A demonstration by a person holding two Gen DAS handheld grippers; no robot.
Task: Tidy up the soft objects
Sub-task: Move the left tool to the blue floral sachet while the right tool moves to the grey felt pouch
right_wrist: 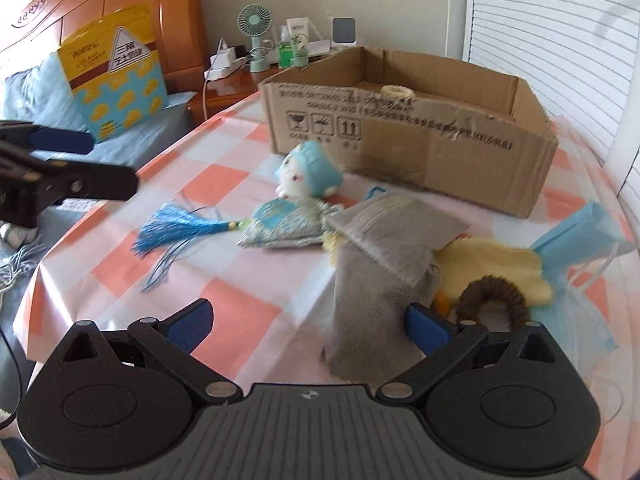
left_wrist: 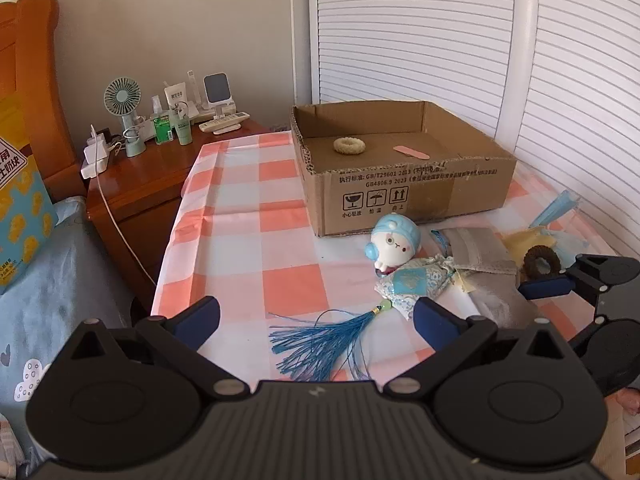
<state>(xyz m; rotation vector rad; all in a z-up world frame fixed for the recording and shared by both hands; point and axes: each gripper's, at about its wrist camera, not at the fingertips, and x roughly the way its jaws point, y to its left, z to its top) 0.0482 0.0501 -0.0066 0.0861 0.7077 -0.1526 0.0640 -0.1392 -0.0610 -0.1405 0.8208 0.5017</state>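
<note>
**Two open grippers hovering over a pile of soft things**

Both of my grippers are standing wide open and gripping nothing. I am holding my left gripper (left_wrist: 316,316) low over the checked tablecloth (left_wrist: 240,216), its blue pads spread on either side of the blue tassel (left_wrist: 320,344) that is trailing from a patterned sachet (left_wrist: 416,284). I am holding my right gripper (right_wrist: 306,320) over the near end of the pile, where a grey mesh pouch (right_wrist: 376,276) is lying between its fingers, closer to the right pad, though I cannot tell whether the pad is touching it.

A brown hair scrunchie (right_wrist: 496,292) is sitting just beside that right pad, resting on a yellow cloth (right_wrist: 496,264). Blue face masks (right_wrist: 576,240) are lying at the far right of the pile. A small plush toy with a blue hat (left_wrist: 394,244) is lying on its side against the sachet, just in front of the cardboard box (left_wrist: 404,188).

The box is standing open at the back of the table. A cream scrunchie (left_wrist: 349,145) and a flat pink strip (left_wrist: 411,152) are lying on its floor, well apart from each other.

Beyond the table a wooden nightstand (left_wrist: 160,176) is carrying a small green fan (left_wrist: 124,108), bottles and a power strip (left_wrist: 96,156).
</note>
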